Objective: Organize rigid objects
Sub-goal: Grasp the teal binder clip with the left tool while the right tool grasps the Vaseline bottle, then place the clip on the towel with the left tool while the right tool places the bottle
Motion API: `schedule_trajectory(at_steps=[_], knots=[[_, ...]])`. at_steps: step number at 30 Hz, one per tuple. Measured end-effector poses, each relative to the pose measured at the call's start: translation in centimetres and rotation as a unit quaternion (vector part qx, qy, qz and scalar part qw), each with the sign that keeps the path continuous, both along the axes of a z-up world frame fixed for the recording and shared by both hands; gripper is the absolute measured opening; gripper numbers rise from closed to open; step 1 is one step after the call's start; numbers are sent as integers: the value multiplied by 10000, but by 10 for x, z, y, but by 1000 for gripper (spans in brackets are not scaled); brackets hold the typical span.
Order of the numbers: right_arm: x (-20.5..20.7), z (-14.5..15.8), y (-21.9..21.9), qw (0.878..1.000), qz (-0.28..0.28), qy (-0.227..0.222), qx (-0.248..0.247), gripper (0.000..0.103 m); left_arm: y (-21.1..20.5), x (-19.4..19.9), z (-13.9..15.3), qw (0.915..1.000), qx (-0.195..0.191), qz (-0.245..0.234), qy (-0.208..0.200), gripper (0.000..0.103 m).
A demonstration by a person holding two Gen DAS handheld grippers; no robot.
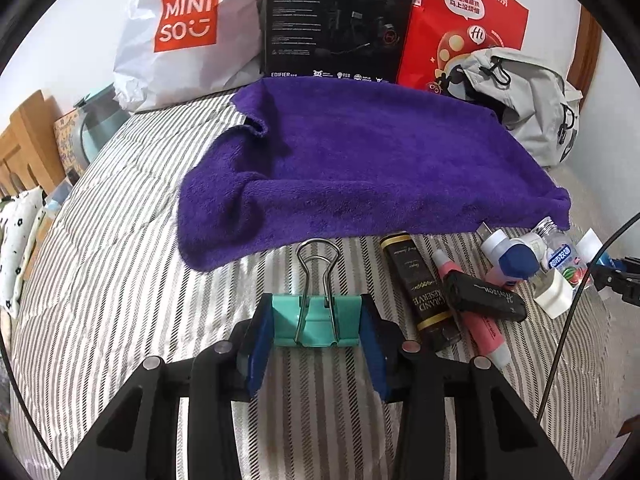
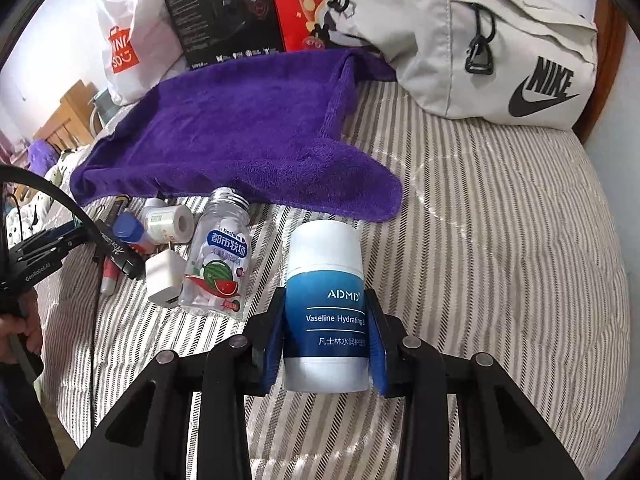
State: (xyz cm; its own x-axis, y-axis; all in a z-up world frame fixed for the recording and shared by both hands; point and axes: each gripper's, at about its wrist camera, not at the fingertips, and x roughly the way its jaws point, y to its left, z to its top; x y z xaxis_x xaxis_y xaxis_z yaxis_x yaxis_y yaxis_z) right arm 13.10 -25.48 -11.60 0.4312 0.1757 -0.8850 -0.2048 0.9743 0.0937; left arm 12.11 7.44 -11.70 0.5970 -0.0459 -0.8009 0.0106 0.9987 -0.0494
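Both claws are loaded, so the step in hand looks like carrying picked items toward the place where they get sorted. The left claw (image 1: 316,326) is clenched on a teal binder clip (image 1: 316,322), its wire handles pointing far, held just over the striped bed (image 1: 120,280). The right claw (image 2: 326,340) grips a white and blue lotion jar (image 2: 325,304) by its sides, upright between the pads. The purple towel (image 1: 360,160) lies spread on the bed just beyond both, and it seems the likely sorting spot. A loose pile waits near its near right edge: a clear candy bottle (image 2: 218,256), a white charger plug (image 2: 162,280), a small roll of tape (image 2: 168,224), a dark tube (image 1: 420,284) and a pink pen (image 1: 480,320). The next move calls for reaching far over the towel and setting each item down apart from the other, the jar kept upright so it does not roll.
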Motion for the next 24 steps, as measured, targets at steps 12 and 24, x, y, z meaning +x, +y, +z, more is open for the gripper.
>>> schedule_trajectory(at_steps=[12, 24], knots=[[1, 44, 17, 9988, 258, -319, 271, 36, 15, -3, 41, 9995, -188, 117, -234, 39], [55, 80, 47, 9962, 464, -608, 414, 36, 11, 51, 87, 9992, -106, -16, -393, 39]])
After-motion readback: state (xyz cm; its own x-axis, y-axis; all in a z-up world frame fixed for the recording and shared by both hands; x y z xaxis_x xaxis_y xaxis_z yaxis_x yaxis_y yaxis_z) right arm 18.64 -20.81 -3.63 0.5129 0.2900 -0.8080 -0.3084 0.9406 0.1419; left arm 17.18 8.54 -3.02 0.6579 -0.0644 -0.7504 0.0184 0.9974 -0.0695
